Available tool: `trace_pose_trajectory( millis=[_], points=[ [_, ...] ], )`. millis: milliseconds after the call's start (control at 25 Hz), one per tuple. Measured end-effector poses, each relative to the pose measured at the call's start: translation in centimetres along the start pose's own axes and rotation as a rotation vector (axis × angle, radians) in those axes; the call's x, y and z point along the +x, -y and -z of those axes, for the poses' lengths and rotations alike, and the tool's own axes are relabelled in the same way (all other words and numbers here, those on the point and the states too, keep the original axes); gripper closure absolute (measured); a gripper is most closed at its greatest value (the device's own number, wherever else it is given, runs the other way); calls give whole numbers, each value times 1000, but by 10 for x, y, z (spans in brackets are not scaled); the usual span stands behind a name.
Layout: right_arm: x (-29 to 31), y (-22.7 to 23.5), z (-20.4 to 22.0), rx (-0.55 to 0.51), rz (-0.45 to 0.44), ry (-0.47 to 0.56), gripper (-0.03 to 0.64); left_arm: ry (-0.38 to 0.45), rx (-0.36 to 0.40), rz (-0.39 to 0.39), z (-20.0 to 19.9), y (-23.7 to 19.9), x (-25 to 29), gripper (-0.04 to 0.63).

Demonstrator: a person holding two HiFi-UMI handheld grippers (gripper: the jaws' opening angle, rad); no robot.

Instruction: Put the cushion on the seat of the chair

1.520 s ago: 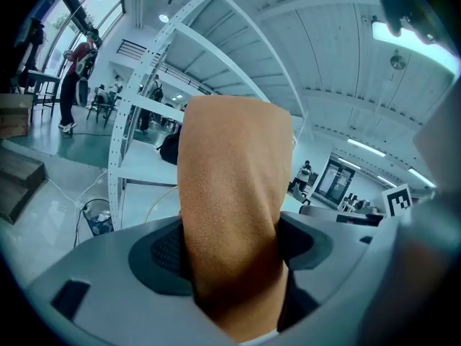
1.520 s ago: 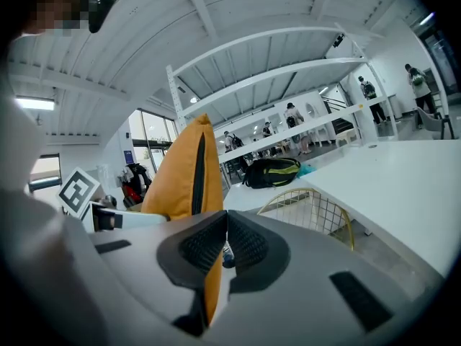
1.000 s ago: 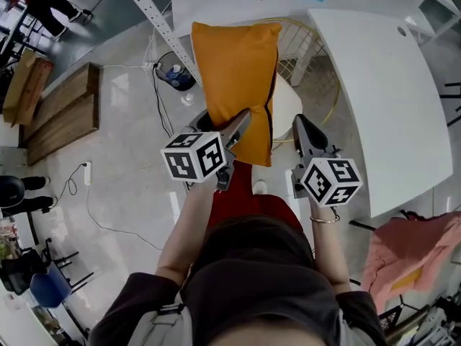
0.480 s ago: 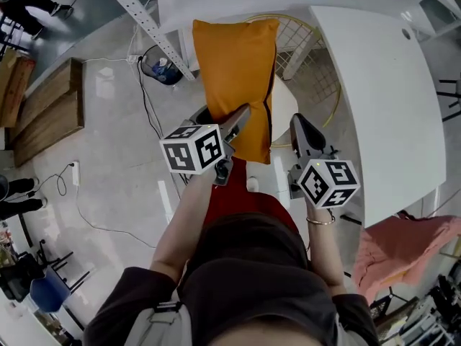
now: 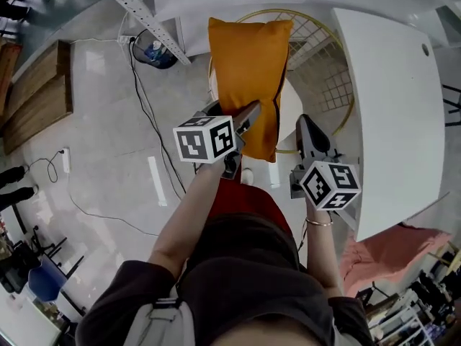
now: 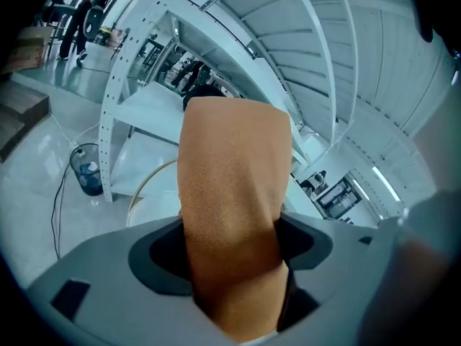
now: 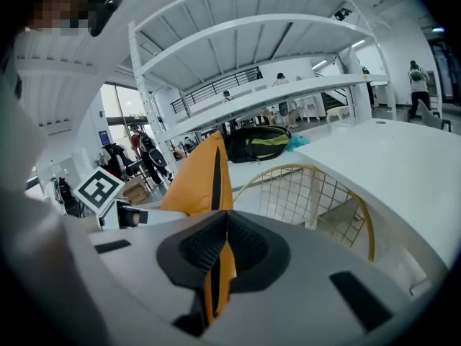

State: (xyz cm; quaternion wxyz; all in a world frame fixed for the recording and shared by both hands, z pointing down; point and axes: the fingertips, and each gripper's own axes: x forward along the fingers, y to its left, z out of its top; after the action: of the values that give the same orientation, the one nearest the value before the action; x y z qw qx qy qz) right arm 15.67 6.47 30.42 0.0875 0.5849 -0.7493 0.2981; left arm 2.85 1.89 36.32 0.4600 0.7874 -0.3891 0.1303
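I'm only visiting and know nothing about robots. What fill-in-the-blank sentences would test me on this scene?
1. The cushion is ____ in colour.
2. Counting the left gripper and the right gripper, ____ pairs of jaws clamp it.
3. The table beside the chair is ____.
Missing words: orange; two; white.
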Motion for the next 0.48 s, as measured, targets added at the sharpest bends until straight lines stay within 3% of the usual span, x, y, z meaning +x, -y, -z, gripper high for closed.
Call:
trace_pose_trajectory(
  millis=[120, 480],
  points=[
    [31, -7, -4, -12, -2, -37, 598, -25, -15, -15, -18, -22, 15, 243],
    [54, 9, 24, -18, 22, -132, 598, -88, -148, -13, 9, -46, 56, 244]
  ],
)
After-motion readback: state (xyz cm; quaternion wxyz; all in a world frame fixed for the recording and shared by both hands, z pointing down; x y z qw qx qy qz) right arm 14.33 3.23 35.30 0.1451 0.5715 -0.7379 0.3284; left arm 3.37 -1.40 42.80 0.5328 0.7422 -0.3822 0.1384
